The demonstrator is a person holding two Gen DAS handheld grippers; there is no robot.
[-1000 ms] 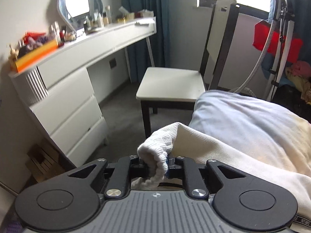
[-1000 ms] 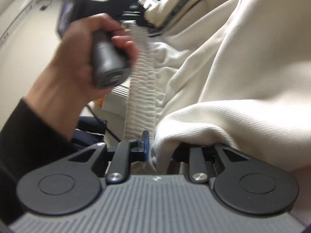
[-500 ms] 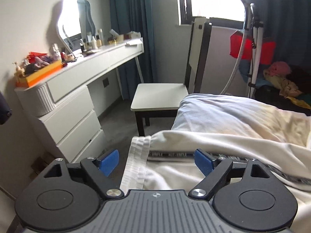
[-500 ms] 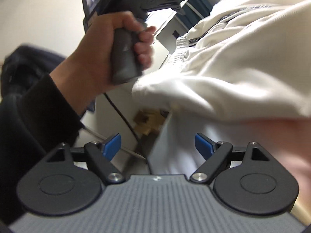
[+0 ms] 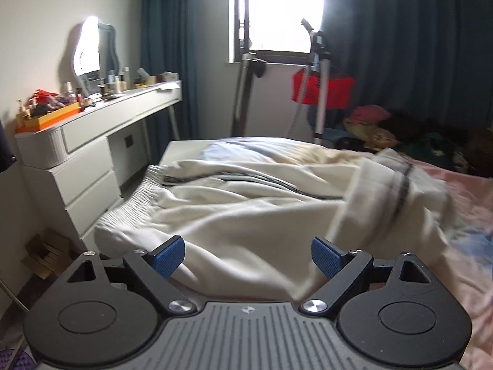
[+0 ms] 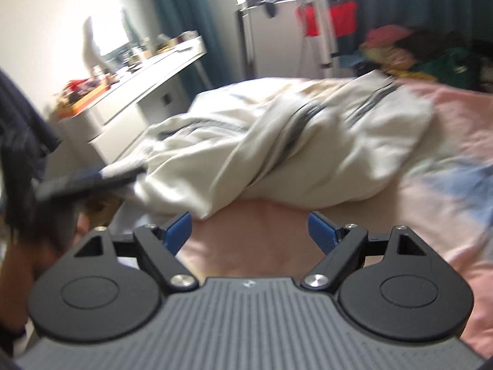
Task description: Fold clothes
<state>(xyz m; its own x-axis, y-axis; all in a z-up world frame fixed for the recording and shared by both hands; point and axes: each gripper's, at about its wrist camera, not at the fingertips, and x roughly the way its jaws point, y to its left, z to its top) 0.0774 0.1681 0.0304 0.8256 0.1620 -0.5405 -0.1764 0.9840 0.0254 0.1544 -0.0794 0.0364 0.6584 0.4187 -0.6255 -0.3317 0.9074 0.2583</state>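
Pink bedding (image 6: 446, 141) covered the bed; we saw cream trousers (image 5: 246, 212) crumpled near its left edge; our left claw (image 5: 248, 254) and right claw (image 6: 249, 228) both gaped empty.

1. The garment (image 5: 246, 215) on the bed is cream, with a dark stripe along its seam and a ribbed cream waistband (image 5: 135, 197).
2. The bed sheet (image 6: 462, 117) is pale pink, with a blue patch (image 6: 468, 182) near its right edge.
3. Each claw is black with blue pads, the left claw (image 5: 248, 257) and the right claw (image 6: 249, 231) alike, on ribbed grey bodies.
4. The curtains (image 5: 416, 46) are dark teal.
5. The table (image 5: 123, 108) is white and carries an orange tray (image 5: 52, 118).
6. Something red (image 5: 332, 91) hangs by the window.
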